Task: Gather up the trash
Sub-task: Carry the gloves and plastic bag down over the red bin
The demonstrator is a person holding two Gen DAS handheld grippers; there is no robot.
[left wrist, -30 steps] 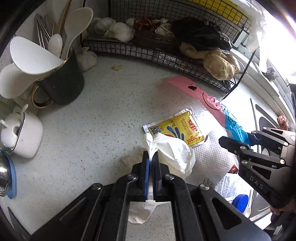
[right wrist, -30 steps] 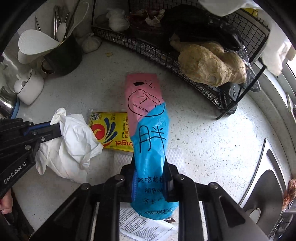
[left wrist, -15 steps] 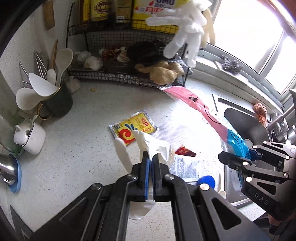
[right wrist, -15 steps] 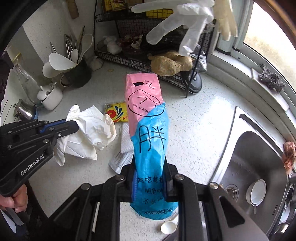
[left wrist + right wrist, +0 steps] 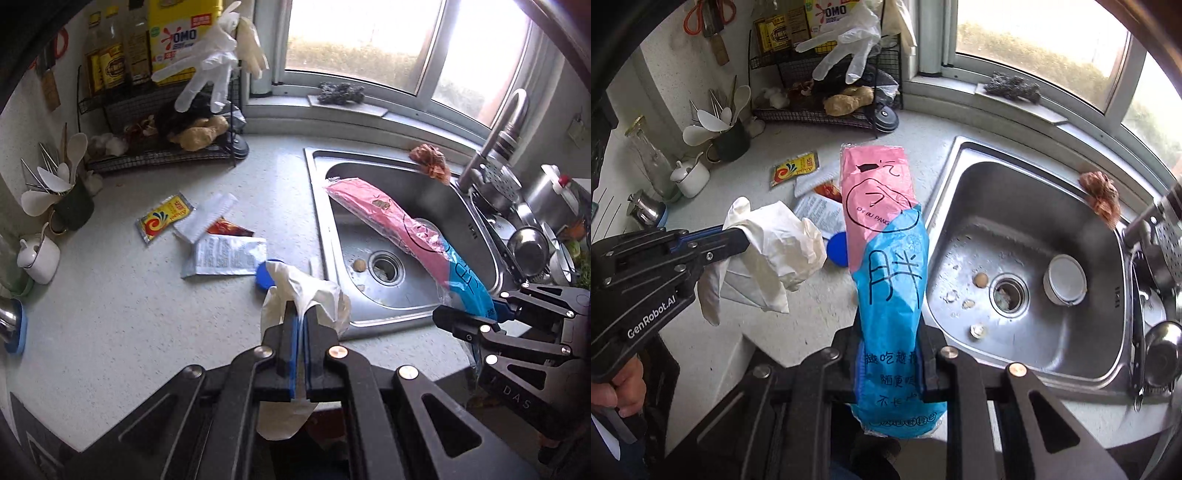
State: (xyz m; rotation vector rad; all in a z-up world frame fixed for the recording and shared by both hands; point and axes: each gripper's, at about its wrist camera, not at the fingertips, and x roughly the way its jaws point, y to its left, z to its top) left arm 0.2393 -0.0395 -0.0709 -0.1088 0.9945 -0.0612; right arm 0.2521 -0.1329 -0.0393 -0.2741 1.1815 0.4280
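The left claw (image 5: 301, 325) is pressed together on a crumpled white glove (image 5: 306, 291), and the right claw (image 5: 892, 354) pinches a pink-and-blue plastic bag (image 5: 886, 236) near its blue end; both pieces hang in the air near the front edge of the tabletop (image 5: 110, 295), the bag's pink end reaching out over the sink (image 5: 406, 229). Both look light, limp and a little slick, so a firm pinch on a bunched fold should hold them better than a grip on a loose edge. The yellow sachet (image 5: 164, 218), white wrapper (image 5: 225, 256) and blue cap (image 5: 264, 278) left on the tabletop are flat and thin, probably best taken by an edge or corner. Compared with a second ago, both claws have lifted and pulled back from the wire rack (image 5: 159, 147), grips unchanged, so the sink and window now show.
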